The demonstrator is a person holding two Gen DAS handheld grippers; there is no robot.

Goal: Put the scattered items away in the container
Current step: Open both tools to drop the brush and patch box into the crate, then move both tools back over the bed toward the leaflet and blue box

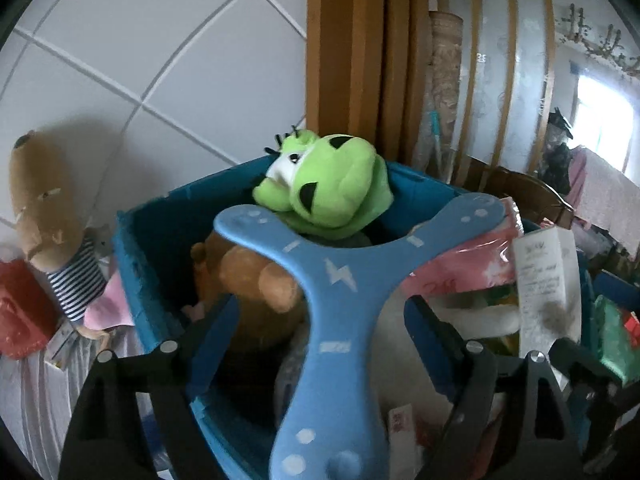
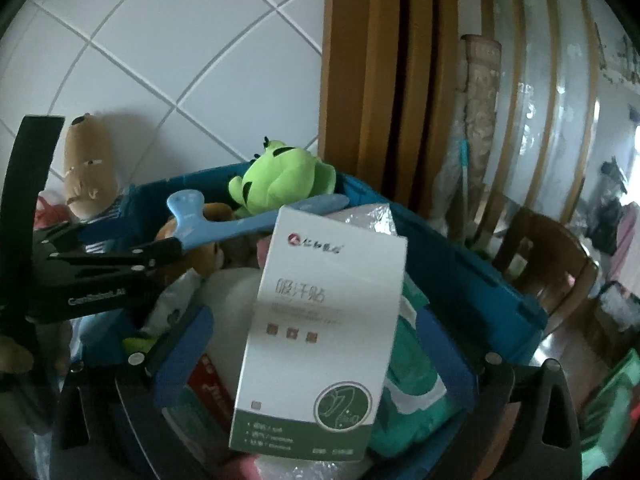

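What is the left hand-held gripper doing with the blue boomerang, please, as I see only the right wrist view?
Observer: The left hand-held gripper is open; its fingers stand clear of the boomerang on both sides.
Operator: Thank you. Does the boomerang carry any markings?
Observer: Yes, a pale lightning bolt at its centre, with dots and dashes along the arms.
Operator: And where does it sit?
Observer: Its two far arms spread over the blue container, either side of the green plush.
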